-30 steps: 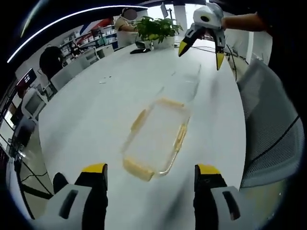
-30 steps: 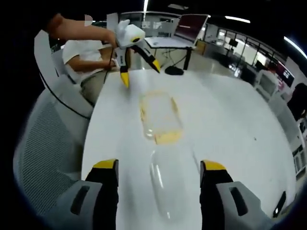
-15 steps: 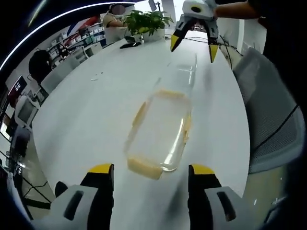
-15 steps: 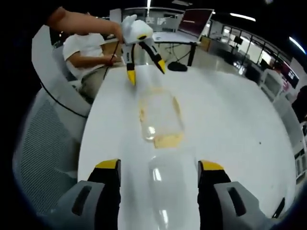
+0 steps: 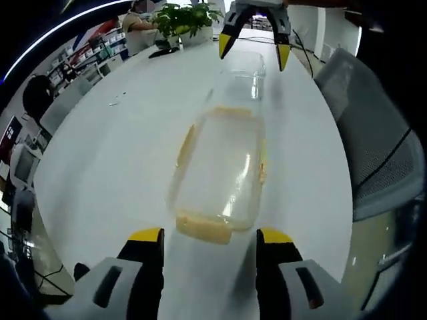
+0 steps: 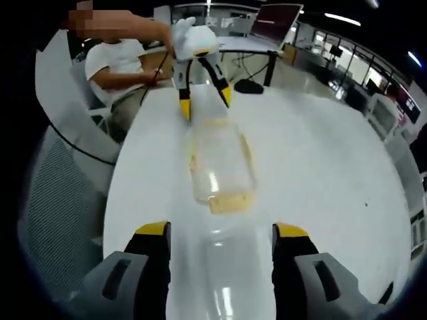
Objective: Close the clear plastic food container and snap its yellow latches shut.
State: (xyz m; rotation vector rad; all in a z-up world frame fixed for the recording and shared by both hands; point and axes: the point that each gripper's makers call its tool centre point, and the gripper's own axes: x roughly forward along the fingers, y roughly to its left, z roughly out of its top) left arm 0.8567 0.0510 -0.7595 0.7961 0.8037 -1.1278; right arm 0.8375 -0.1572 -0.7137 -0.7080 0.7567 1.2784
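On the white counter (image 5: pixel 100 167), your container (image 5: pixel 223 170) sits open, lid (image 6: pixel 223 273) apart, latches (image 5: pixel 203 227) unsnapped; both tools gape empty.

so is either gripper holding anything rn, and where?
Nothing held. Left gripper and right gripper both open, straddling opposite ends of the container without gripping.
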